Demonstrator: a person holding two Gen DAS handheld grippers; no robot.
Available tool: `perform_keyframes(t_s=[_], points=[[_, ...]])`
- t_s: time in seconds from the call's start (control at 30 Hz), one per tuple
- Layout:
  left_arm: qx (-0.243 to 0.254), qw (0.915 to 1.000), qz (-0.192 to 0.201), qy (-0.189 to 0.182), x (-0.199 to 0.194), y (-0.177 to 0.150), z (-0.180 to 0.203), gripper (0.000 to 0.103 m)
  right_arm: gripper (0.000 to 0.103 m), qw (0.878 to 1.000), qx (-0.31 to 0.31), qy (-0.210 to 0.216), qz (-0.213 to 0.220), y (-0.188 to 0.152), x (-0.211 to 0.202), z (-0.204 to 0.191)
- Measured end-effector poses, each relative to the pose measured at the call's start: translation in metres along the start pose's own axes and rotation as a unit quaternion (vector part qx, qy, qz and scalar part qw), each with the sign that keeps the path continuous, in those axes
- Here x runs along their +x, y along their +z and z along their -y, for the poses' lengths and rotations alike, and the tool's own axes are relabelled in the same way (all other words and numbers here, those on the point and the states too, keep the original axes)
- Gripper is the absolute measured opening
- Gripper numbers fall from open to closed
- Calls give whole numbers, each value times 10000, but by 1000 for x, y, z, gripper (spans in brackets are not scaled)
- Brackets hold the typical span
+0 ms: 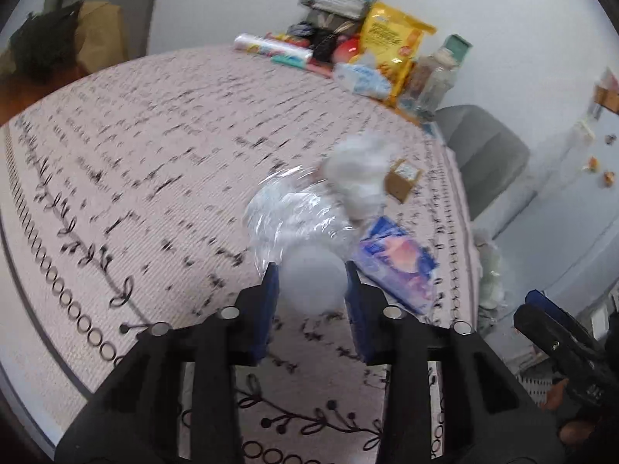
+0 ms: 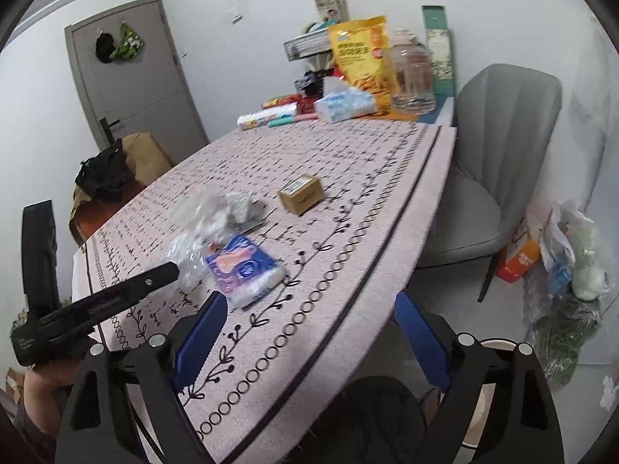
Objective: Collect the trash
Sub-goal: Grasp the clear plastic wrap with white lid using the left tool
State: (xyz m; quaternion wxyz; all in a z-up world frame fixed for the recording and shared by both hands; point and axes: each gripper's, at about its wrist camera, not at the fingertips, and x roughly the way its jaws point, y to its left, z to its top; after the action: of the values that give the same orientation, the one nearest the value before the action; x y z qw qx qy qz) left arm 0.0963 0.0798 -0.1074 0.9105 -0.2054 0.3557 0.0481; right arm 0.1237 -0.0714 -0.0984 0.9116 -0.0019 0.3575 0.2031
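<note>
Blue-padded left gripper (image 1: 311,278) pinching my crumpled clear plastic bottle (image 1: 298,224).
Right gripper (image 2: 309,332) is hanging with jaws apart; only its view shows the grey door (image 2: 131,73).

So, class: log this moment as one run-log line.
left gripper: jaws shut on clear plastic bottle | right gripper: open, empty | tissue pack, small box: on table

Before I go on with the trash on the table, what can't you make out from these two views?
- Left wrist view: the clear plastic bottle between the left claw pads is motion-blurred; a firm grip cannot be confirmed.
- Left wrist view: the white crumpled wad is smeared; whether it is tissue or plastic is unclear.
- Right wrist view: print on the small cardboard box is too small to read.
- Right wrist view: the right claw blocks the near table edge.
</note>
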Motion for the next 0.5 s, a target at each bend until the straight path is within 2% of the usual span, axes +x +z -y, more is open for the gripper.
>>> perform_keyframes(t_s=[0.07, 0.17, 0.5], points=[[-33, 9998, 74, 178, -4, 0, -3, 32, 87, 9996, -224, 89, -165, 3, 12, -9], [-127, 9994, 218, 236, -13, 2, -10, 32, 87, 9968, -672, 230, -360, 9, 29, -24], [-423, 9969, 562, 340, -44, 11, -40, 32, 94, 9870, -1249, 480, -888, 27, 85, -53]])
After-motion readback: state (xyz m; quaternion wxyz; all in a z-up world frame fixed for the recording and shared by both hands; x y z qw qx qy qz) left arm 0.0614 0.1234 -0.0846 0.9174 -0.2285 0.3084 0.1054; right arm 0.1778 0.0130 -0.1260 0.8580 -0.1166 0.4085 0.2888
